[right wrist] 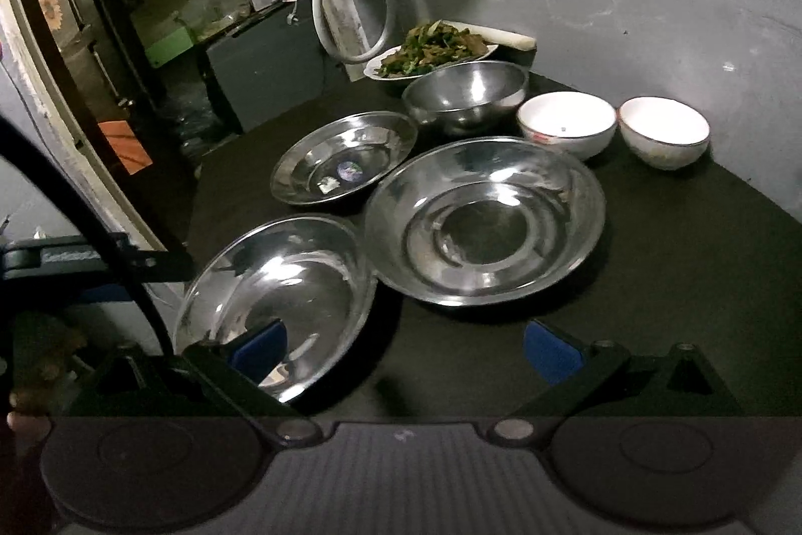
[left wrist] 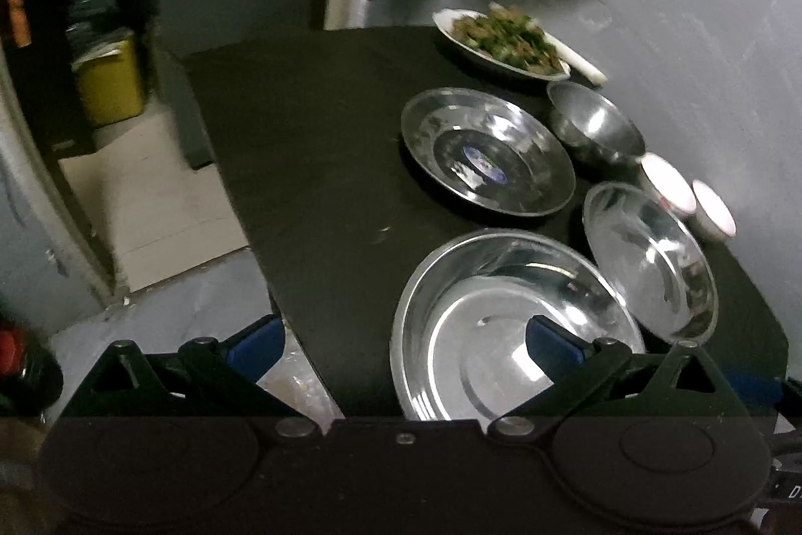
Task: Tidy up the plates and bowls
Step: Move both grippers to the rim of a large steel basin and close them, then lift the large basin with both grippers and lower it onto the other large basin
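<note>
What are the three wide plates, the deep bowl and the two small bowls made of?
Three wide plates: probably stainless steel, polished; mirror-like reflections and bright highlights. The far one carries a small sticker. Deep bowl: also looks like steel, duller brushed sheen. Two small bowls: likely glazed ceramic or porcelain; opaque white, dark rim line.
</note>
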A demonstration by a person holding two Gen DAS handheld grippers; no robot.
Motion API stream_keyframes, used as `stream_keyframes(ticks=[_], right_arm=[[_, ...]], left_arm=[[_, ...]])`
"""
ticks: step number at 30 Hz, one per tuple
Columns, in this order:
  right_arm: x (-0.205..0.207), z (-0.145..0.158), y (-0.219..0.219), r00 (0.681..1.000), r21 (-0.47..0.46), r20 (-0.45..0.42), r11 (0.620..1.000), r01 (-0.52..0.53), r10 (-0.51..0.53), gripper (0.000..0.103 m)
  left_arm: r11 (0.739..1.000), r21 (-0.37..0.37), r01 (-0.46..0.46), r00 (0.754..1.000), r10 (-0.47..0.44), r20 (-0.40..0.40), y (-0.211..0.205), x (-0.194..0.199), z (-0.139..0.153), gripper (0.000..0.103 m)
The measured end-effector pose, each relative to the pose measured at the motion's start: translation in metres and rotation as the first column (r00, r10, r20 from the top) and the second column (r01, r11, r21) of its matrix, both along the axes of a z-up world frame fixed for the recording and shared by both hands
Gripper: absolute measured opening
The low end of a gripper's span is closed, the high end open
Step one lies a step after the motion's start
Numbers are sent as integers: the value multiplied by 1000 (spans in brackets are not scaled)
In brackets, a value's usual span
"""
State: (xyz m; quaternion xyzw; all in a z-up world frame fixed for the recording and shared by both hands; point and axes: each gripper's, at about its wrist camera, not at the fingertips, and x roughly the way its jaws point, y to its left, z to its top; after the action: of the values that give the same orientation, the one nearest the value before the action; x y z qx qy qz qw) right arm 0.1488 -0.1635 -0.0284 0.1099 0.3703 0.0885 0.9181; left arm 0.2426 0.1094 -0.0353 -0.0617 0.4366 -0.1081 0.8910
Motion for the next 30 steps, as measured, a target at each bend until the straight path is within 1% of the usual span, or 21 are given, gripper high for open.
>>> stream_keyframes(ticks=[4,8,10,13,15,16,18,19,21,22,24,25,28,30], right_arm=[[1,-2,25,1000,-11,-13,1000,13,-13,103],[3,-4,39,1000,-12,-21,1000,21,-21,103],[3,-5,42,999,-12,-24,1000,28,-28,100],[3,-8,45,998,7,-37,999,53,-52,96],[3,-8,48,998,18,-38,998,57,-56,91],[4,-8,49,998,17,-38,998,56,-55,90],[6,-8,52,998,19,-35,998,52,-52,84],[6,-8,54,998,22,-35,999,49,-48,83],[8,-8,57,999,27,-33,999,44,-43,76],[9,-8,59,999,27,-32,999,41,-40,75],[10,-8,61,999,26,-31,999,36,-35,69],[11,-8,63,999,23,-31,999,36,-35,69],[11,-9,65,998,9,-28,999,47,-47,66],[10,-10,65,998,-2,-27,998,58,-58,60]], left_arm=[[998,8,66,998,-65,-22,0,6,-6,97],[993,12,116,992,-116,-47,-4,7,-13,87],[990,7,143,989,-143,-50,-5,7,-15,82],[986,9,164,985,-164,-46,-8,5,-17,70],[986,-1,168,984,-168,-55,-8,5,-18,56],[986,-7,169,984,-169,-61,-8,6,-19,53],[986,-16,165,984,-165,-69,-6,7,-20,44],[986,-22,163,984,-164,-71,-6,7,-21,42],[987,-28,160,984,-161,-74,-4,8,-21,38],[987,-24,159,984,-160,-76,-3,7,-21,37],[988,-18,153,985,-154,-78,-2,8,-22,31],[988,-21,150,985,-151,-79,-1,8,-22,30],[990,-15,142,986,-143,-86,1,10,-24,20],[990,-10,139,986,-140,-91,3,10,-25,13]])
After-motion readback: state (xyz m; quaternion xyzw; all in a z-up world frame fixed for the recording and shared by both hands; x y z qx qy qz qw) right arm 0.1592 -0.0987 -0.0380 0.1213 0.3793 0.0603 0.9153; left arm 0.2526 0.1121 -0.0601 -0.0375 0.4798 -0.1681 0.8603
